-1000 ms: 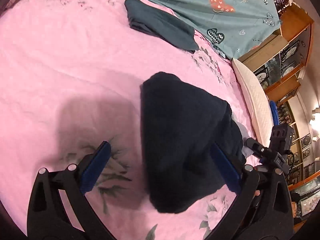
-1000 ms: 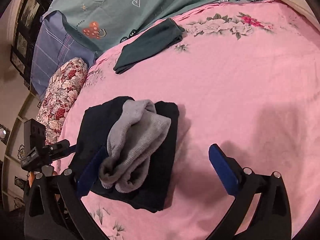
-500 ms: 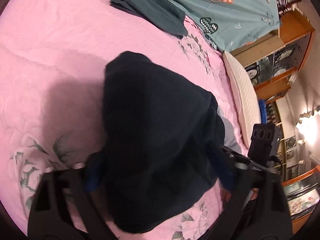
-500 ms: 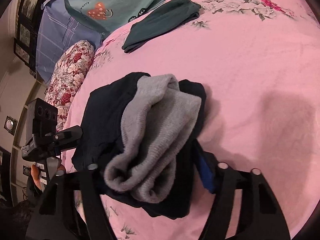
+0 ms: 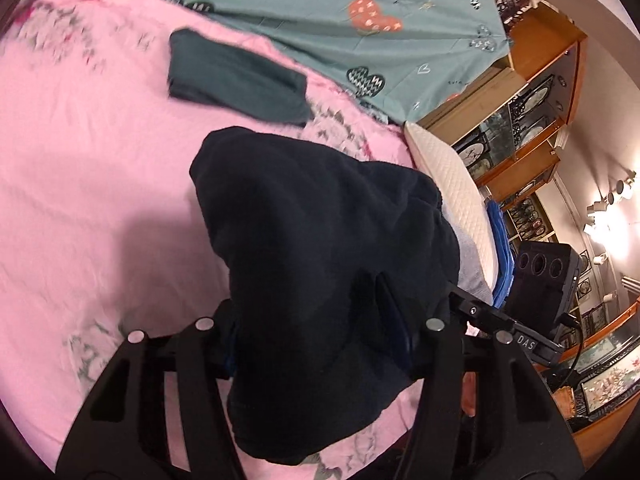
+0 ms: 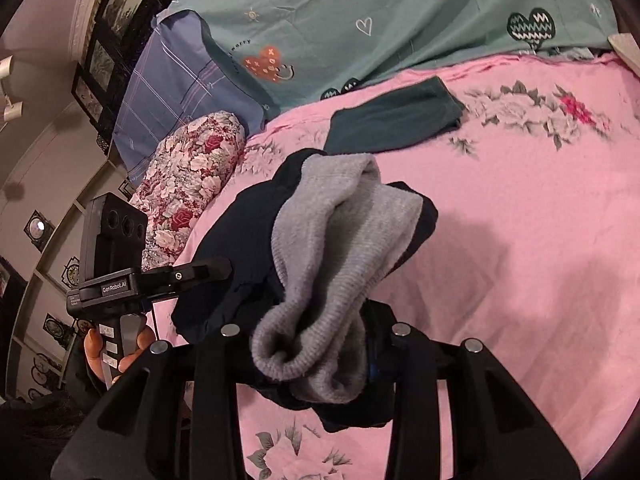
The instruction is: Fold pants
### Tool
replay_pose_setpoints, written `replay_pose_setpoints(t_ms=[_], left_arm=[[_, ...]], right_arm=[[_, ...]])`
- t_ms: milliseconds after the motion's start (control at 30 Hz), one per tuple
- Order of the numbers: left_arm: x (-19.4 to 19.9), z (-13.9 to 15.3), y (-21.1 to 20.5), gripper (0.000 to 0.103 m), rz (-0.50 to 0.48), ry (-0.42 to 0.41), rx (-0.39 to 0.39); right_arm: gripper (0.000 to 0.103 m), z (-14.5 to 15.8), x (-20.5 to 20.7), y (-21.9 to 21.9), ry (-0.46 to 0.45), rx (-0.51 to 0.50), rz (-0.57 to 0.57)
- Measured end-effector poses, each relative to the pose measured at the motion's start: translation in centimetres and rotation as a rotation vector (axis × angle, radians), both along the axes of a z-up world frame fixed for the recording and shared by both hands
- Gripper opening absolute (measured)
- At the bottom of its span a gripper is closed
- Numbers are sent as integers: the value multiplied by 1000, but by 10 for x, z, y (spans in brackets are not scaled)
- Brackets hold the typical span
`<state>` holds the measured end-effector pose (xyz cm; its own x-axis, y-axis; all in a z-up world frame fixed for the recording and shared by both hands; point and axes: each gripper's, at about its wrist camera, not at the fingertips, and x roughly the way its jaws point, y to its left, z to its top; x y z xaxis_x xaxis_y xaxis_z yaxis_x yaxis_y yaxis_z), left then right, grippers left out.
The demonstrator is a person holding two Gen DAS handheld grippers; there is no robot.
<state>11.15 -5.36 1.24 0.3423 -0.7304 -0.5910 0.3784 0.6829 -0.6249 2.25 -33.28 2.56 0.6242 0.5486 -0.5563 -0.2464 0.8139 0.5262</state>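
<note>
The folded pants (image 5: pixel 320 220) are a thick dark navy bundle with a grey knit lining (image 6: pixel 340 240) showing at the open end. My left gripper (image 5: pixel 316 320) grips the bundle's near edge. Its jaws are still closing and its blue pads are buried in the dark cloth. At the other end, my right gripper (image 6: pixel 308 328) pinches the navy cloth (image 6: pixel 240 248) and the grey lining together, its jaws also closing. The bundle hangs a little above the pink bedspread (image 5: pixel 80 160), throwing a shadow on it. A hand (image 6: pixel 116 344) holds the left gripper's handle.
A folded dark green garment (image 5: pixel 236 76) (image 6: pixel 396 120) lies farther back on the bed. Behind it are a teal heart-print sheet (image 5: pixel 320 8), a blue plaid pillow (image 6: pixel 180 80) and a floral pillow (image 6: pixel 192 184). A white quilted pad (image 5: pixel 448 184) and wooden cabinets (image 5: pixel 520 92) flank the bed.
Both grippers went from wide open around the bundle's ends to closed on it. The bundle has come up off the bedspread and both views have risen.
</note>
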Motion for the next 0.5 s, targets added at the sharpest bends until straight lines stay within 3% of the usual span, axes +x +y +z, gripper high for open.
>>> replay_pose_setpoints(t_ms=[200, 300, 400, 500], left_arm=[[38, 88, -18, 57, 40, -218, 33], [82, 119, -27, 57, 89, -314, 36], [136, 117, -35, 57, 134, -347, 44], [208, 72, -40, 57, 199, -281, 64]], right_arm=[[36, 75, 48, -5, -149, -51, -22], [36, 100, 95, -10, -218, -74, -41], [36, 100, 156, -18, -258, -89, -68], [41, 69, 222, -28, -246, -89, -101]])
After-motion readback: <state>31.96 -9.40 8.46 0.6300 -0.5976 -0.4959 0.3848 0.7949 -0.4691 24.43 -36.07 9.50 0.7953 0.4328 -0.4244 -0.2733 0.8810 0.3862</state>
